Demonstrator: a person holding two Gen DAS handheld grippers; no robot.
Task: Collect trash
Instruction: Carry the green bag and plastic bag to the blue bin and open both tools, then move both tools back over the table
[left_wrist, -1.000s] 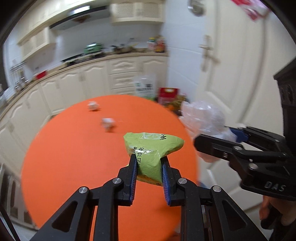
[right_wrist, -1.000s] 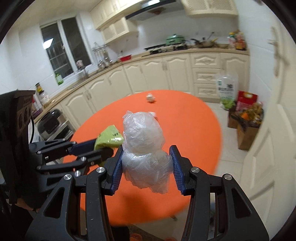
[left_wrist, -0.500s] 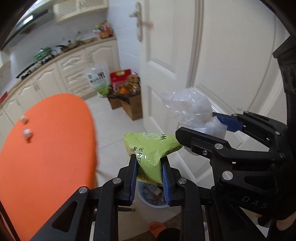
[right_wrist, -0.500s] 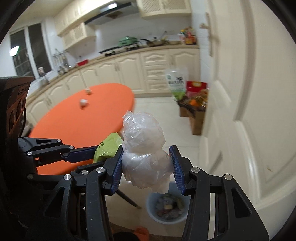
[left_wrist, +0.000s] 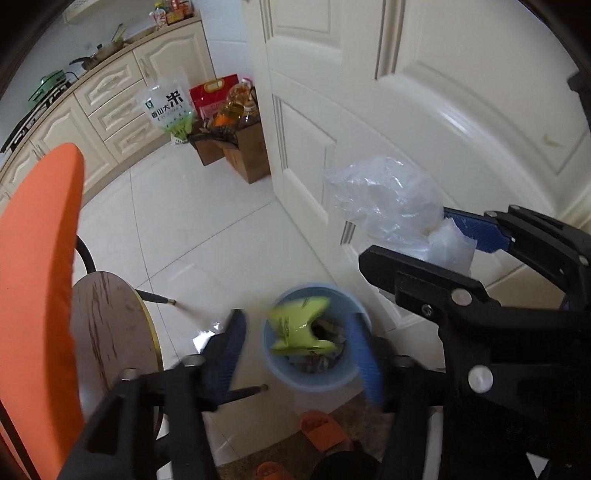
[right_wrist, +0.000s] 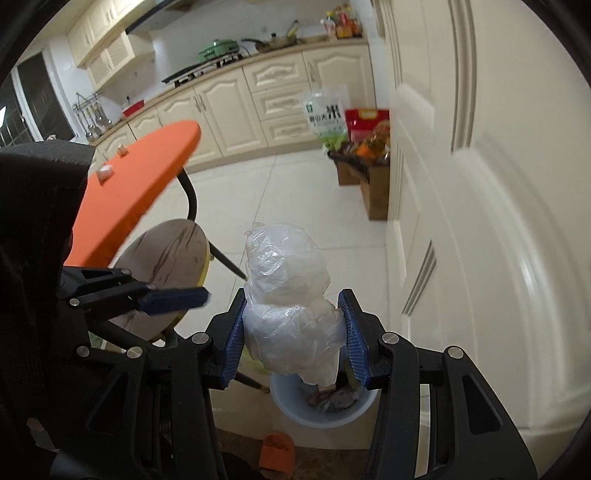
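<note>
We look down on a glossy white tiled floor (left_wrist: 192, 236), with a cream panelled door (left_wrist: 424, 110) filling the frame from twelve to three o'clock and cream raised-panel kitchen cabinets (right_wrist: 236, 107) along the far wall at about eleven. At nine o'clock in the left wrist view the smooth, rounded edge of the orange table (left_wrist: 37, 266) curves past, and tucked under it sits a round wood-grain stool (left_wrist: 110, 328) on thin black legs. At one o'clock on the floor stand brown cardboard boxes (left_wrist: 243, 155) beside a clear printed rice bag (left_wrist: 168, 107). Low at six o'clock is the round pale-blue plastic trash bin (left_wrist: 308, 382), already holding scraps. Our right gripper (right_wrist: 295, 332) clamps its ribbed blue pads on a crumpled clear plastic bag (right_wrist: 288, 295), a puffy wrinkled wad held above the bin. Our left gripper (left_wrist: 299, 354) has just been opening; its blurred blue pads stand wide apart, touching nothing, and the shiny lime-green snack packet (left_wrist: 299, 325), creased and folded, lies free between them over the bin's mouth. An orange rubber slipper (left_wrist: 325, 430) rests at six o'clock.
</note>
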